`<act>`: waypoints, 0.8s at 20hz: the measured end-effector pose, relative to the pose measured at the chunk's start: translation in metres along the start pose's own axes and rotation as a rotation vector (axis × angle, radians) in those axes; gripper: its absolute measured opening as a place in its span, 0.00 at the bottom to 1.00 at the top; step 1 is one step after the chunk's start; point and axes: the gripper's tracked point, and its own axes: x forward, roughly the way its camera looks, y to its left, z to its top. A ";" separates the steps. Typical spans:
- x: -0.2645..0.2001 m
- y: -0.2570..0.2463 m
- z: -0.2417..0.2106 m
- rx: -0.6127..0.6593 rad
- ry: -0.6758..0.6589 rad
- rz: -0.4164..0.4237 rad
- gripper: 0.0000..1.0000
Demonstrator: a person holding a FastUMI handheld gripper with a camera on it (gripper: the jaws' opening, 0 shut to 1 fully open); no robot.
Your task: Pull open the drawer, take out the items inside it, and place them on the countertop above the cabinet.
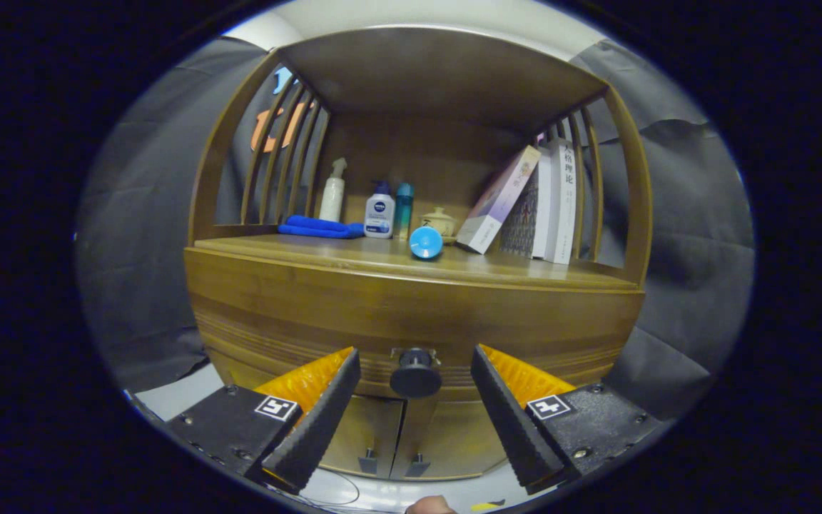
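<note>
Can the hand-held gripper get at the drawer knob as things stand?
Probably yes: the hand-held gripper is open, its fingers either side of the drawer knob, with nothing between them and it. The drawer looks closed.

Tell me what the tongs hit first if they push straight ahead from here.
Most likely the drawer knob: it sits centred between the open tongs, a bit ahead of the tips. The fingers themselves would then meet the drawer front. Depth is uncertain.

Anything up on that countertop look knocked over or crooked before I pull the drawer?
A blue cylinder lies on its side near the countertop's front edge, its round end facing out. The outermost book leans against the upright ones. The bottles stand upright. The gripper is open, its fingers either side of the drawer knob.
</note>
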 end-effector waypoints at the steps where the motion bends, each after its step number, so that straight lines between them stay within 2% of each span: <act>1: -0.013 0.003 0.000 0.003 0.000 0.016 1.00; 7: -0.112 0.013 0.022 -0.005 -0.073 0.121 1.00; 12: -0.186 0.002 0.045 0.028 -0.156 0.139 1.00; 16: -0.226 -0.003 0.042 0.065 -0.178 0.142 1.00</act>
